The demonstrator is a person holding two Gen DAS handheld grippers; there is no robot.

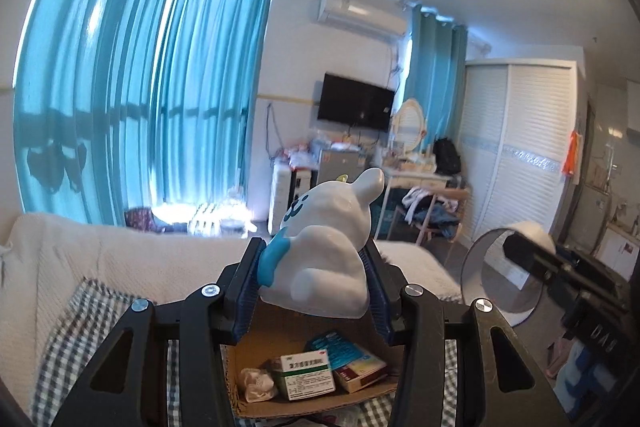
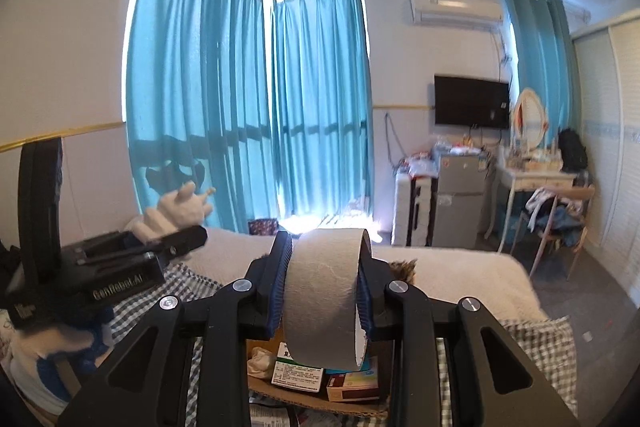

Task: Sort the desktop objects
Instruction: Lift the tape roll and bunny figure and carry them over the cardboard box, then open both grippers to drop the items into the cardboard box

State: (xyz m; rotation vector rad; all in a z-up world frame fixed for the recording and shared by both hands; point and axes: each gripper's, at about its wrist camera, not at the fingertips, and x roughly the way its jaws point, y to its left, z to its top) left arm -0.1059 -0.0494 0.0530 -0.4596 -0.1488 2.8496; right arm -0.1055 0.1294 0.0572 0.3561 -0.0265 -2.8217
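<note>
My left gripper (image 1: 312,267) is shut on a white ceramic figurine with a blue scarf (image 1: 328,247) and holds it in the air above an open cardboard box (image 1: 320,401). My right gripper (image 2: 322,267) is shut on a grey roll of tape (image 2: 324,299), also held above the box (image 2: 320,401). The box holds medicine boxes (image 1: 306,375) and a crumpled paper (image 1: 256,383). The right gripper with the roll (image 1: 496,271) shows at the right of the left wrist view. The left gripper with the figurine (image 2: 176,215) shows at the left of the right wrist view.
The box sits on a checked cloth (image 1: 68,339) over a bed with a white blanket (image 1: 120,255). Blue curtains (image 2: 240,107), a fridge (image 2: 456,199), a wall TV (image 2: 472,103), a dressing table with a chair (image 2: 548,211) and a white wardrobe (image 1: 520,155) stand beyond.
</note>
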